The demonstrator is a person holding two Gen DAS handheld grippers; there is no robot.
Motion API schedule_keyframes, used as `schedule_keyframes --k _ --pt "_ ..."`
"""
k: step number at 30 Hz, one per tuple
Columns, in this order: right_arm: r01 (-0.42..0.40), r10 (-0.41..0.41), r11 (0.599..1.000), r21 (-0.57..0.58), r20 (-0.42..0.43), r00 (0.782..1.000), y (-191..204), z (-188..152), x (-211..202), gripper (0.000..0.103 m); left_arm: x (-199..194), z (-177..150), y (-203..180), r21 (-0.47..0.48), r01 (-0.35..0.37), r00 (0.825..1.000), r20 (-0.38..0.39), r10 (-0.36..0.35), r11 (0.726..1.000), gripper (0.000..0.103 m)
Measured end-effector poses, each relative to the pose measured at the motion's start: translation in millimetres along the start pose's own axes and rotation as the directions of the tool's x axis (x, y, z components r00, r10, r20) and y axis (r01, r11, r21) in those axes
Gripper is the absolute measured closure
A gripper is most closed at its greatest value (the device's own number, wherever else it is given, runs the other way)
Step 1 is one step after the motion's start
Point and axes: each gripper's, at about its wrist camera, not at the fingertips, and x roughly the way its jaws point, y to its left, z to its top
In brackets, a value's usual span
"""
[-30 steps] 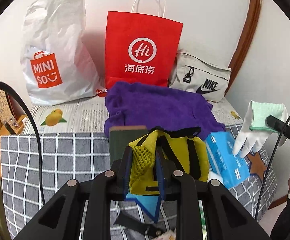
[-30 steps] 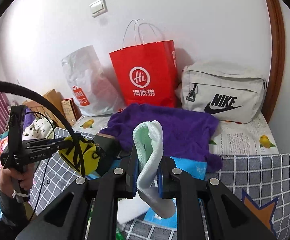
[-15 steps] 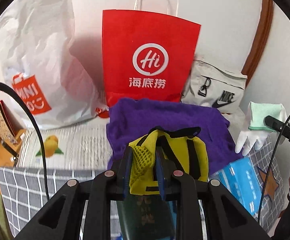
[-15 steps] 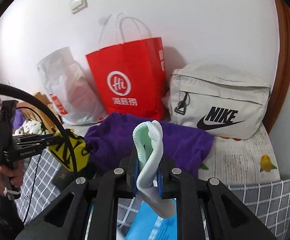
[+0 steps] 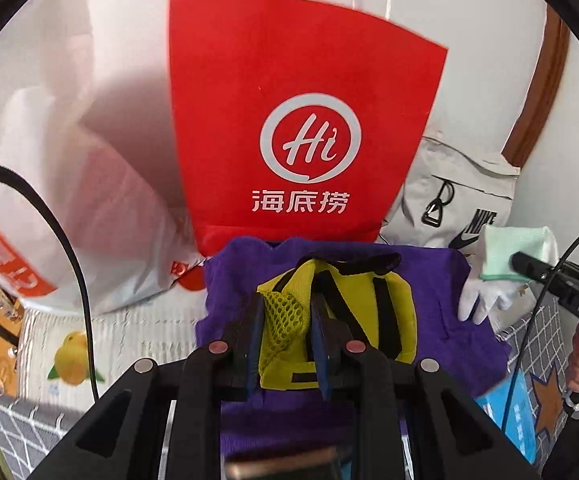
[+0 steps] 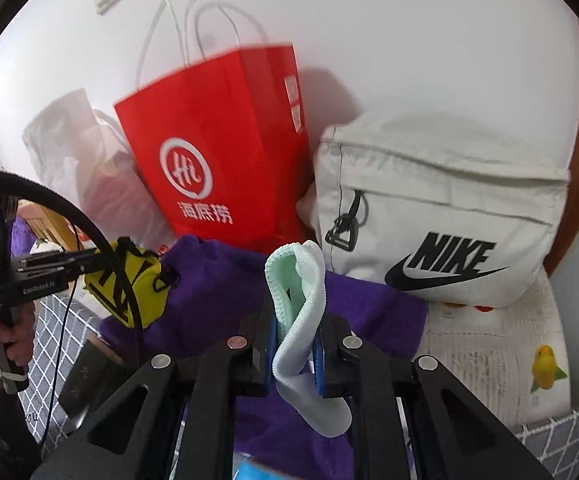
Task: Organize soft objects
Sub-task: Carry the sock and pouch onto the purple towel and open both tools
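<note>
- The left gripper (image 5: pixel 285 320) is pinching the mesh side of a small yellow pouch (image 5: pixel 341 312), with its jaws closed tight on the fabric, and is holding it in the air above a purple towel (image 5: pixel 441 280).
- The right gripper (image 6: pixel 297 344) is clamping a white glove (image 6: pixel 301 320) with a mint-green cuff; the glove is folding over between the closed jaws and its fingers are hanging down below them.
- Both held things are sitting off the bed, near the front of a red paper bag (image 5: pixel 301 112) that is standing upright against the wall.
- A white plastic bag (image 5: pixel 49 200) is standing to the left of the red one, and a grey sling bag (image 6: pixel 441 216) is leaning to its right.
- Judging by this, the task is sitting somewhere in the middle: two soft things are picked up but neither is put away yet.
- The purple towel is lying spread on the bed, so it looks left to do, as does a blue packet (image 5: pixel 525 412) near the checked blanket (image 5: pixel 17 420).
- Which bag each thing is meant for cannot be told from here.
</note>
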Motion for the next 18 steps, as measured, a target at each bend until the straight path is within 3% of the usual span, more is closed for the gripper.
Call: schedule_keyframes --k 10,18 --pt "0.004 -0.005 1.0 -0.005 -0.183 0.983 -11 -17 74 0.088 67 1 4 -0.01 -0.019 0.993 -0.118 0.017 1.0 0.082" --pt "0.01 -0.018 0.999 -0.036 -0.242 0.97 -10 -26 98 0.087 90 -5 13 -0.024 -0.039 0.985 -0.167 0.034 0.999 0.081"
